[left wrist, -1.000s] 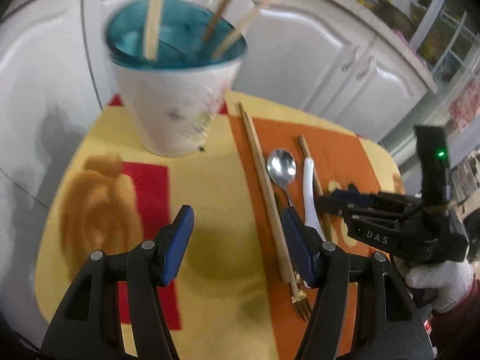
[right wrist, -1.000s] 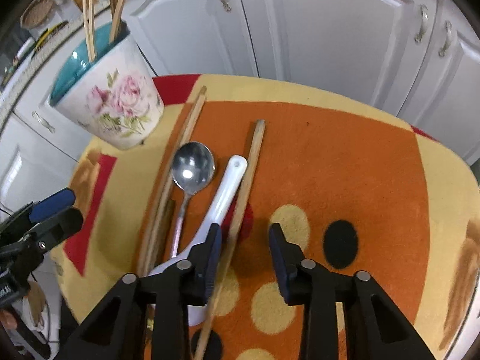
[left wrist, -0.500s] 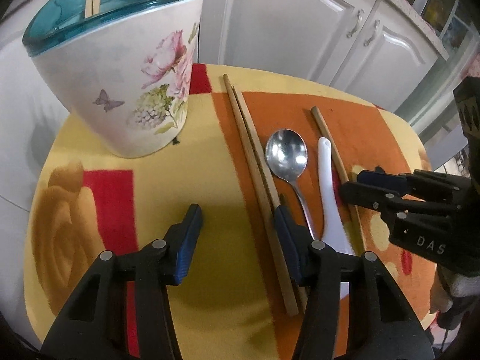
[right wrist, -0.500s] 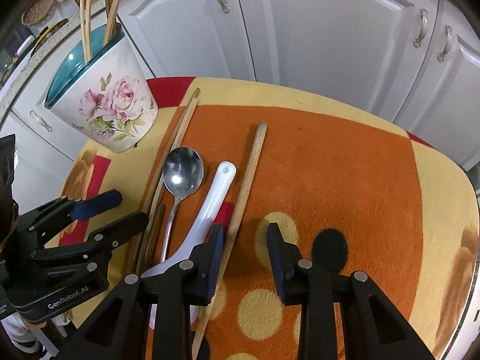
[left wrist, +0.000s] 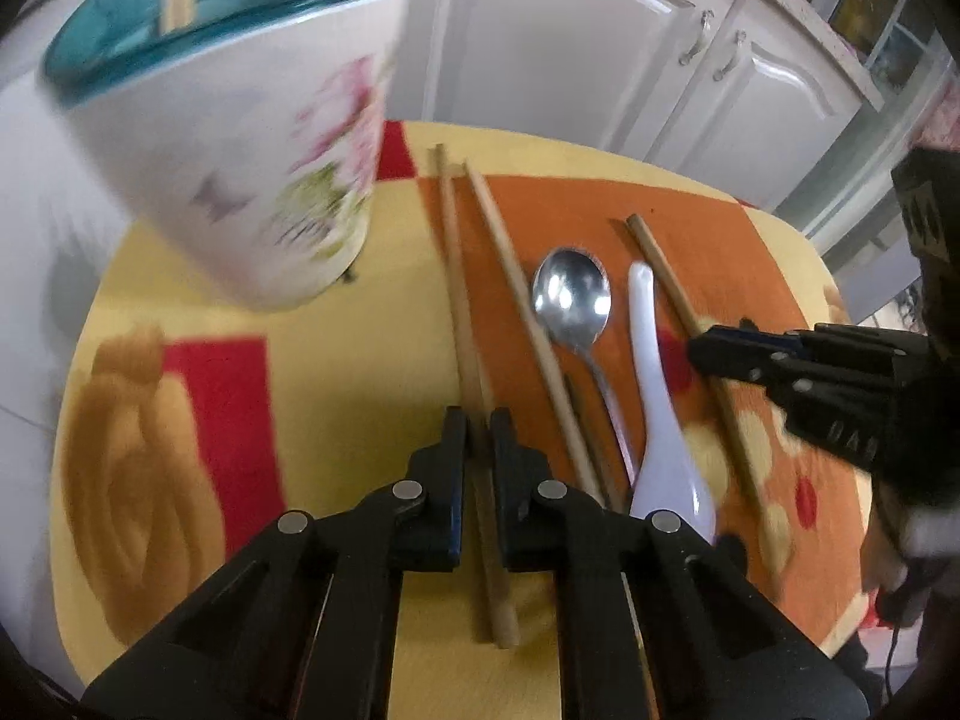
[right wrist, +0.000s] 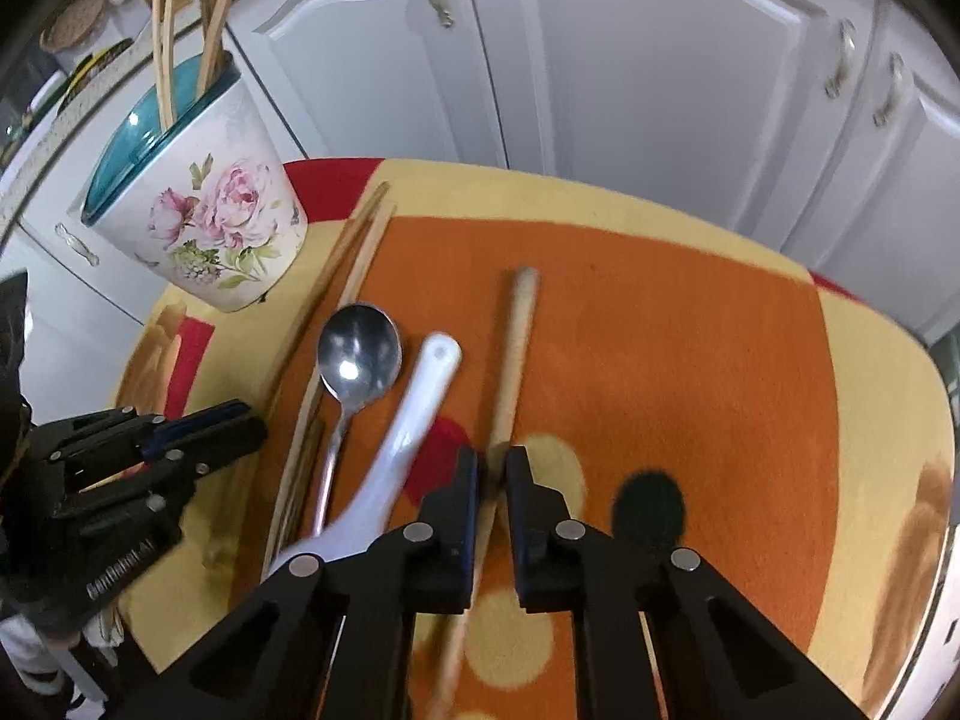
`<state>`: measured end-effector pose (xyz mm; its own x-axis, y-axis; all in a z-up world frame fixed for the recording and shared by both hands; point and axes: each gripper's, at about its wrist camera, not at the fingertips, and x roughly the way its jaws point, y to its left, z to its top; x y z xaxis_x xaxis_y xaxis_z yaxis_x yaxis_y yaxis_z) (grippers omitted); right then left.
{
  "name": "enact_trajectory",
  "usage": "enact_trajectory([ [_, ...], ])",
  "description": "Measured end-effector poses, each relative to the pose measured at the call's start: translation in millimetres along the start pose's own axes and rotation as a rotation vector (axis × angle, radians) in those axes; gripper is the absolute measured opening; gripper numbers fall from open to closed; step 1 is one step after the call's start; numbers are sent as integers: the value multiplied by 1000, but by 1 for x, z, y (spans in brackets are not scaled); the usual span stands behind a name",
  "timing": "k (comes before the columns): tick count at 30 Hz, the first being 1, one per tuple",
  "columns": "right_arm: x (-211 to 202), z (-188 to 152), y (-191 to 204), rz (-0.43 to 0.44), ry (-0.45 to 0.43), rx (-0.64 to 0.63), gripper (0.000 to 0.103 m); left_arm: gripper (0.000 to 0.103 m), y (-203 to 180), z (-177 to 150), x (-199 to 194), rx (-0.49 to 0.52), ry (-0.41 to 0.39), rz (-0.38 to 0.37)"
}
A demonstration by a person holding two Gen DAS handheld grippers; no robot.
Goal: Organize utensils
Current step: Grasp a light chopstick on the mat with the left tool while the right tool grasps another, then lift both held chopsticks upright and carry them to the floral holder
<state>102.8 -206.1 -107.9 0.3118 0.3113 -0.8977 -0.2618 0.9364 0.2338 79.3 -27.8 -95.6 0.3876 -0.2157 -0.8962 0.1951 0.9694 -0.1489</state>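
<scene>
Between left hand-held gripper [left wrist: 478, 420] pads — leftmost chopstick [left wrist: 459, 294], clamped.

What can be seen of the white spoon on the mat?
The white spoon looks like glazed ceramic, a one-piece soup spoon with a long curved handle widening into a deep bowl. It lies flat on the orange part of the mat, handle end toward the cabinets, bowl toward the cameras. It sits between the metal spoon and a lone chopstick, close beside both. Neither hand-held gripper holds it.
</scene>
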Motion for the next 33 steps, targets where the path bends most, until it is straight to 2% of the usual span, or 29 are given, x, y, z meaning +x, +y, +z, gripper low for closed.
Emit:
enact_trajectory([
  [3, -8, -15, -6, 23, 20, 1, 7, 6, 12, -20, -12, -15, 18, -19],
  [8, -22, -46, -9, 69, 83, -33, 7, 6, 17, -63, -36, 21, 71, -43],
  [10, -25, -49, -9, 74, 86, -30, 12, 6, 20, -70, -41, 16, 87, -57],
  [11, -25, -47, -8, 61, 74, -27, 21, 6, 21, -70, -42, 10, 91, -62],
  [13, -22, -39, -7, 51, 59, -19, 25, 11, 21, -64, -43, 13, 77, -47],
  [15, -16, -29, -3, 59, 55, -14, 25, 25, 19, -52, -43, 10, 51, -22],
  [20, -5, -8, 5, 24, 40, -30, 25, 27, 12, -16, -22, -11, 30, 1],
  [22, -2, -3, 6, 17, 30, -37, 19, 27, 8, -2, -8, 1, 34, 17],
  [23, 0, -1, 7, 3, 24, -43, 12, 27, 6, 3, -1, 8, 38, 34],
  [26, 2, 4, 6, 13, 18, -42, 8, 27, -4, 17, 9, 56, 2, 84],
  [28, 0, 6, 5, 14, 16, -41, 8, 19, -5, 23, 11, 62, 7, 89],
  [29, -3, 6, 6, 14, 11, -44, 7, 4, -2, 25, 11, 46, 18, 72],
  [31, -14, 4, 6, 24, -10, -46, 8, 4, 11, 25, 3, -22, 24, -23],
  [33, -27, 2, 7, 41, -36, -45, 8, 4, 24, 21, -18, -66, -10, -56],
])
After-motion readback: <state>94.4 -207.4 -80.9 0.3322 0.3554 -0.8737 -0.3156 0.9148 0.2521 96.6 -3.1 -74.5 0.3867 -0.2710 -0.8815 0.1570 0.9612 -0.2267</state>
